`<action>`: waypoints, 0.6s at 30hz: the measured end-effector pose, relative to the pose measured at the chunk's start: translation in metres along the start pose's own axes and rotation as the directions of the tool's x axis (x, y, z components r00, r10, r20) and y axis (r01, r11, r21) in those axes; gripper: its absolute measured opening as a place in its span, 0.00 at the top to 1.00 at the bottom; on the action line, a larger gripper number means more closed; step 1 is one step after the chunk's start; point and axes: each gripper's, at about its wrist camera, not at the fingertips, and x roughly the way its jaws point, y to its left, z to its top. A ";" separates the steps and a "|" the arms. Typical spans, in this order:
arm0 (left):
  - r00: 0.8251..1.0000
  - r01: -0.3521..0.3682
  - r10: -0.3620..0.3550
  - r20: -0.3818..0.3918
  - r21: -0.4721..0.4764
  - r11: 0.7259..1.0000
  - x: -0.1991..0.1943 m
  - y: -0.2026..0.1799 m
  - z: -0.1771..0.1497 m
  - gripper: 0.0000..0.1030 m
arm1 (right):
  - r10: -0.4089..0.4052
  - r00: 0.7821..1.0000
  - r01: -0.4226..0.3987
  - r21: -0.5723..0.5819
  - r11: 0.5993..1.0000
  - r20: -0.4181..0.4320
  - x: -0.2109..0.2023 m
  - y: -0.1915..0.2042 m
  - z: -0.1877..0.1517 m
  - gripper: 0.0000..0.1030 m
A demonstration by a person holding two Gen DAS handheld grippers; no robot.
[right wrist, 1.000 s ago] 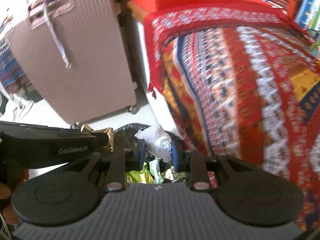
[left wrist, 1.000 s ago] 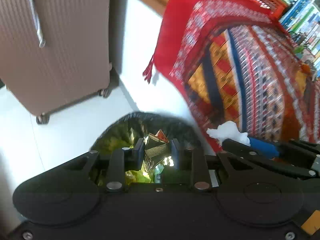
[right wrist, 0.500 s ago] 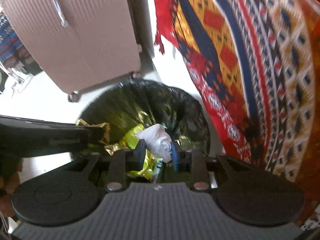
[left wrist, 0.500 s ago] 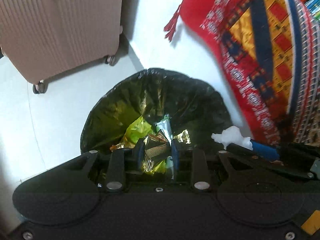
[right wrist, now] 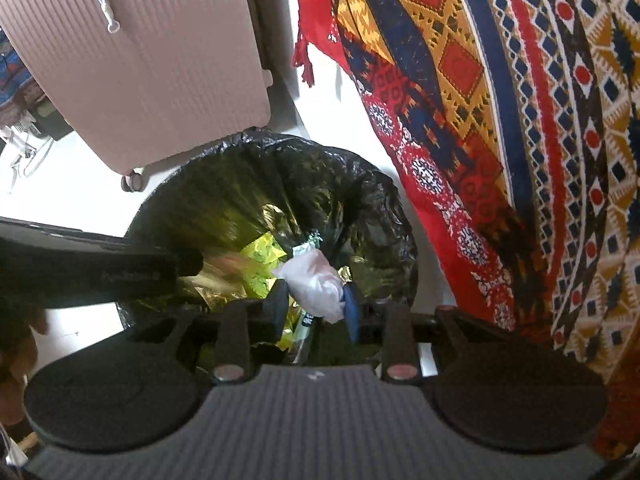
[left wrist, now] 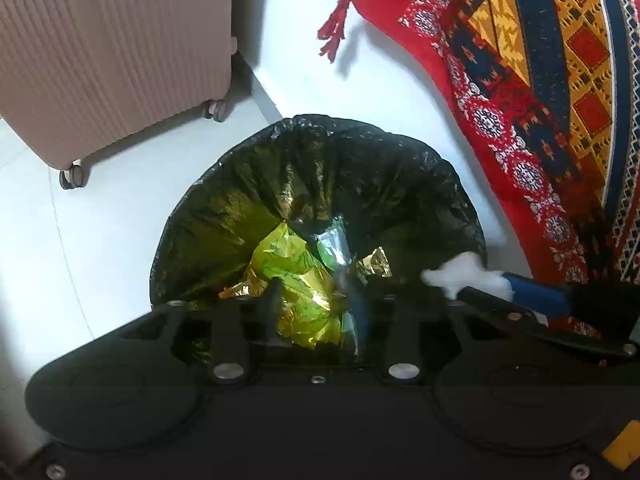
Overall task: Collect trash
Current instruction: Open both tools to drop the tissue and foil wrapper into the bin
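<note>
Black liner plastic fills the centre of both wrist views: we are looking steeply down into a trash bin (left wrist: 320, 184) lined with a crinkled black bag, standing on a white tiled floor (left wrist: 72, 248). At its bottom lie a yellow-green wrapper (left wrist: 292, 264), a crumpled gold foil wrapper (left wrist: 376, 266) and a small green-and-silver packet (left wrist: 334, 242).

Our left hand-held gripper (left wrist: 314, 308) hangs over the bin's near rim. Its jaws have just been opening and now stand spread with nothing pressed between them; through the gap we see only the trash lying below.

Our right hand-held gripper (right wrist: 316, 308) sits at the lower centre of its own view, also above the bin. Its jaws have likewise just been opening. A crumpled white tissue (right wrist: 316, 280) sits between them, against the blue pad on the right side of the frame and apart from the dark finger on the left, so we read it as no longer pinched. In the left view that same tissue shows at the right edge, over the bin's rim.

Upper left in both frames stands a ribbed pink suitcase (left wrist: 108, 48) on wheels. A red patterned cloth (right wrist: 520, 140) with a tassel hangs down the right side, just beside the bin.
</note>
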 end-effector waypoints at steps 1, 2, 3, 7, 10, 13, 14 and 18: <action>1.000 -0.004 0.004 0.001 -0.002 1.000 -0.001 0.000 0.000 0.54 | 0.001 1.000 -0.001 0.000 1.000 0.006 -0.002 0.000 0.000 0.43; 1.000 -0.015 0.015 0.005 -0.004 1.000 -0.002 0.001 -0.001 0.51 | -0.007 1.000 0.007 -0.002 1.000 0.014 -0.004 0.001 0.000 0.41; 1.000 -0.022 0.022 0.007 -0.003 1.000 -0.003 0.002 -0.001 0.48 | -0.014 1.000 0.014 -0.005 1.000 0.018 -0.005 0.001 0.000 0.39; 0.999 -0.032 0.032 0.017 -0.009 0.999 -0.008 0.007 -0.001 0.39 | -0.013 0.999 0.013 -0.003 1.000 0.029 -0.010 0.000 0.000 0.36; 0.999 -0.038 0.038 0.027 -0.001 0.999 -0.012 0.008 0.000 0.38 | -0.015 0.999 0.015 -0.009 1.000 0.039 -0.015 0.001 -0.001 0.35; 0.998 -0.042 0.041 0.039 0.013 0.999 -0.017 0.009 0.001 0.35 | -0.014 0.999 0.014 -0.009 1.000 0.044 -0.019 0.001 0.000 0.34; 0.998 -0.043 0.042 0.042 0.016 0.999 -0.019 0.009 0.002 0.34 | -0.015 0.999 0.015 -0.006 1.000 0.047 -0.021 0.001 0.000 0.34; 0.997 -0.049 0.048 0.057 0.025 0.998 -0.024 0.007 0.003 0.30 | -0.015 0.998 0.015 0.010 1.000 0.056 -0.025 0.001 0.001 0.32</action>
